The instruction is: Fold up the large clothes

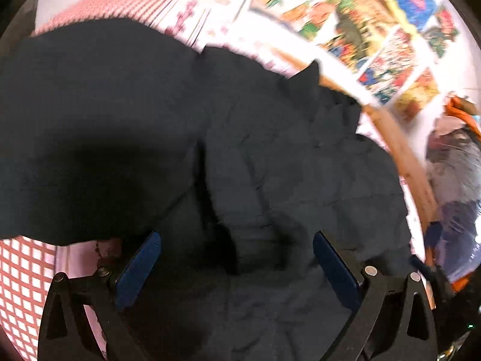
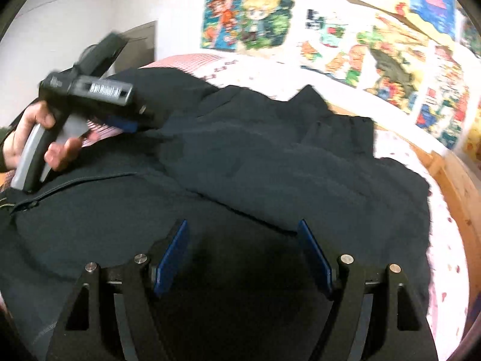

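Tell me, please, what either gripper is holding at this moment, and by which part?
Nothing: the left gripper and right gripper both stand open above the dark padded fabric jacket, pads clear of it.

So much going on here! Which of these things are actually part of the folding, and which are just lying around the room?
Part of the job:
- large dark padded jacket spread on the bed
- left gripper, open
- right gripper, open
- pink-and-white patterned bedsheet, the work surface

Just lying about:
- colourful cartoon posters on the wall
- wooden bed frame
- heap of orange and grey clothes
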A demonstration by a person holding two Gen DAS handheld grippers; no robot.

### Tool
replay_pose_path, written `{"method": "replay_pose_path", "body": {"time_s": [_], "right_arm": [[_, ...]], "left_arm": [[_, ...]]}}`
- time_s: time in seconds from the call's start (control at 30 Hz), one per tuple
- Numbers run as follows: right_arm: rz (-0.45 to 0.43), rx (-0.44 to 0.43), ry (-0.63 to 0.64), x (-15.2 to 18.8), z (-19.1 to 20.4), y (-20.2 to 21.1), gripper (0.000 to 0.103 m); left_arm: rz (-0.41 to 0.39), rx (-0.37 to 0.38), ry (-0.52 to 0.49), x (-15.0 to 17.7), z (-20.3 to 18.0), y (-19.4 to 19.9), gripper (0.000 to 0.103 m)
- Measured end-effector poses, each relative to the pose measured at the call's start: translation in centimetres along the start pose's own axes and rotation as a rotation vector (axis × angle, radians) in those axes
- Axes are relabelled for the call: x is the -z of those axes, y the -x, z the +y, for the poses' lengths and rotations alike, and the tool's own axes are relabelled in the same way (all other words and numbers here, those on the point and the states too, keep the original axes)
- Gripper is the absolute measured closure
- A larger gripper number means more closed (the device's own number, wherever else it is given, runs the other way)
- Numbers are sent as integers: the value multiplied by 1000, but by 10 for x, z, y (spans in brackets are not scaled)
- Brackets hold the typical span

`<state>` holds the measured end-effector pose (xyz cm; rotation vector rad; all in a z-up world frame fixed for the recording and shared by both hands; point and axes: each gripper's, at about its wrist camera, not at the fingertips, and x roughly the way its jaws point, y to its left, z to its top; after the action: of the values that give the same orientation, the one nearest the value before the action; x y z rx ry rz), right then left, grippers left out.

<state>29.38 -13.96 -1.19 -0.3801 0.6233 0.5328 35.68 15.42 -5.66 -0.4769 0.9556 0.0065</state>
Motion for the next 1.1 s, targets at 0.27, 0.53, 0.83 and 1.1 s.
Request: {"method": "replay_pose_path", "body": {"time_s": [0.27, 0.53, 0.83, 1.1], "right_arm": [[19, 270, -160, -21, -78, -39, 33], [254, 247, -299, -5, -128, -122, 30], [249, 289, -282, 14, -117, -147, 21], [216, 297, -301, 13, -116, -123, 15]], "left_arm": [[23, -269, -126, 4, -29, -30, 5], [70, -406, -210, 12, -39, -64, 0], [59, -390, -207, 16, -38, -76, 0], [-71, -118, 26, 23, 3, 8, 0]]}}
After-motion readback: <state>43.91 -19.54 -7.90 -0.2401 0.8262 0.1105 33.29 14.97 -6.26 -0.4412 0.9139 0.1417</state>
